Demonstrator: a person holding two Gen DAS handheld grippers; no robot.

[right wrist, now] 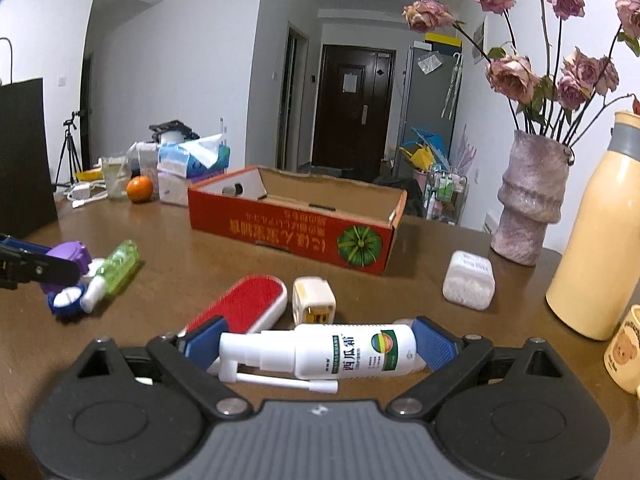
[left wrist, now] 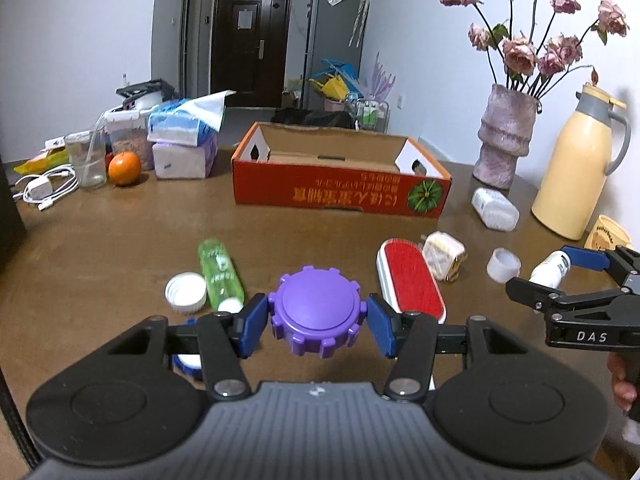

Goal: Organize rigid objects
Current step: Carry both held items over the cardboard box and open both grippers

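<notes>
Left gripper (left wrist: 317, 322) is clamped on a purple notched lid (left wrist: 316, 309), blue pads pressing on both of its sides, held above the brown table (left wrist: 120, 248). Right gripper (right wrist: 320, 346) is closed on a white spray bottle (right wrist: 332, 350), which lies crosswise between the blue pads with its nozzle toward the left pad and a thin spout folded underneath (label has green text and a striped round logo). In the left wrist view the right gripper (left wrist: 554, 270) shows at the far right edge, with the same bottle (left wrist: 550, 270) in it.

Rest of the scene, big to small:
- Table covers most of both views.
- Open red cardboard box (left wrist: 340, 192) sits at the middle of the table, beyond the loose items, with a green melon print on its front.
- Cream thermos jug (left wrist: 576, 168) stands at the right, pink vase (left wrist: 504, 140) with dried roses just beside it on the left.
- Tissue packs (left wrist: 182, 140) are stacked at far left, orange (left wrist: 124, 168) near them.
- Red-faced lint brush (left wrist: 410, 280) lies flat, just right of the left gripper.
- Green bottle (left wrist: 220, 274) lies on its side at the left, white cap (left wrist: 186, 293) touching or just beside it (cannot tell).
- Clear white container (left wrist: 495, 209) lies near the vase.
- White plug adapter (left wrist: 444, 256) is just beside the brush.
- Small white cup (left wrist: 503, 266) is between the adapter and the right gripper.
</notes>
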